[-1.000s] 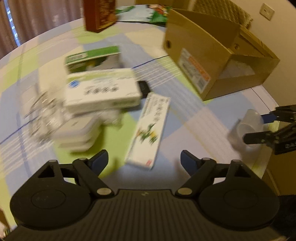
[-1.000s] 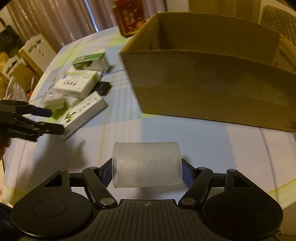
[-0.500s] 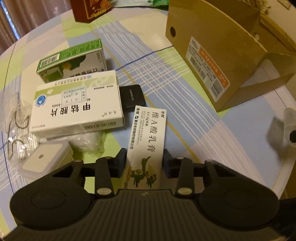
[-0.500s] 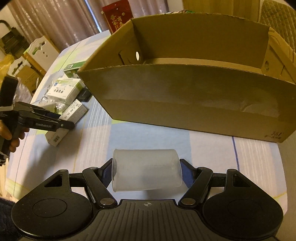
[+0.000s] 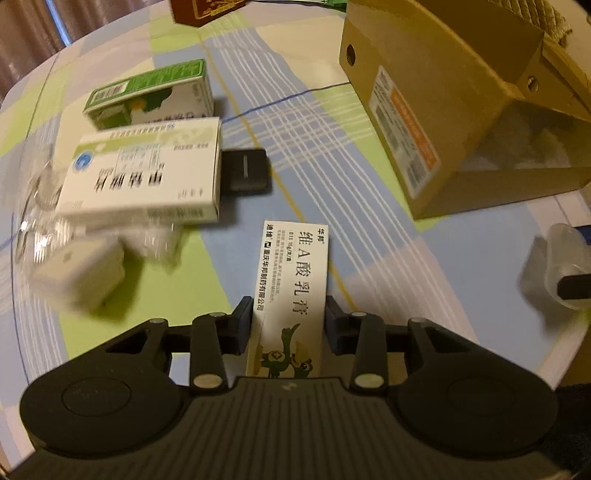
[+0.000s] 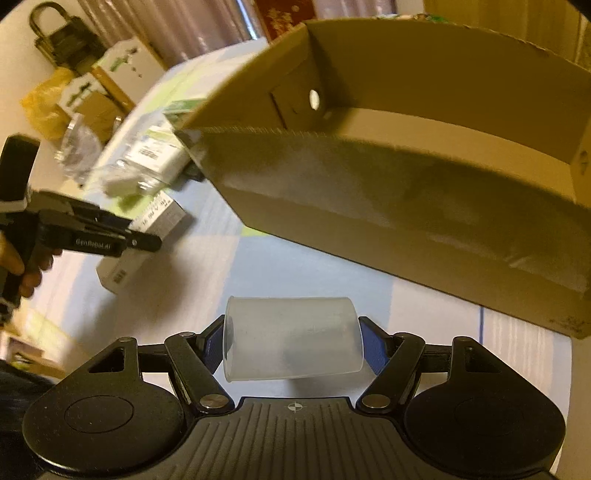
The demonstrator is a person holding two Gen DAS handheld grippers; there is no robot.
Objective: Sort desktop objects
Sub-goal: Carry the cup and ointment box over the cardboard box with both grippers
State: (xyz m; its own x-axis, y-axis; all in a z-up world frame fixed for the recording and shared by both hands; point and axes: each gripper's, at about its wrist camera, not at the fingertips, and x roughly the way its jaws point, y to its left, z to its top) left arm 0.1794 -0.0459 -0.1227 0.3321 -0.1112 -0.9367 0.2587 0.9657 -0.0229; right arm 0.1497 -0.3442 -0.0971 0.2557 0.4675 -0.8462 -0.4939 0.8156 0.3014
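My left gripper is shut on a long white ointment box with a green cartoon animal, held just above the checked tablecloth. In the right wrist view that box hangs in the left gripper, held by a hand. My right gripper is shut on a clear plastic cup lying sideways between its fingers, in front of the near wall of the open cardboard box. The cup also shows at the right edge of the left wrist view, near the cardboard box.
On the table lie a large white medicine box, a green and white carton, a black flat device, a small white case and clear plastic bags. A red box stands at the back.
My left gripper came down over the ointment box, shut on it and has lifted it slightly. My right gripper carried the cup closer to the cardboard box and higher up its near wall.
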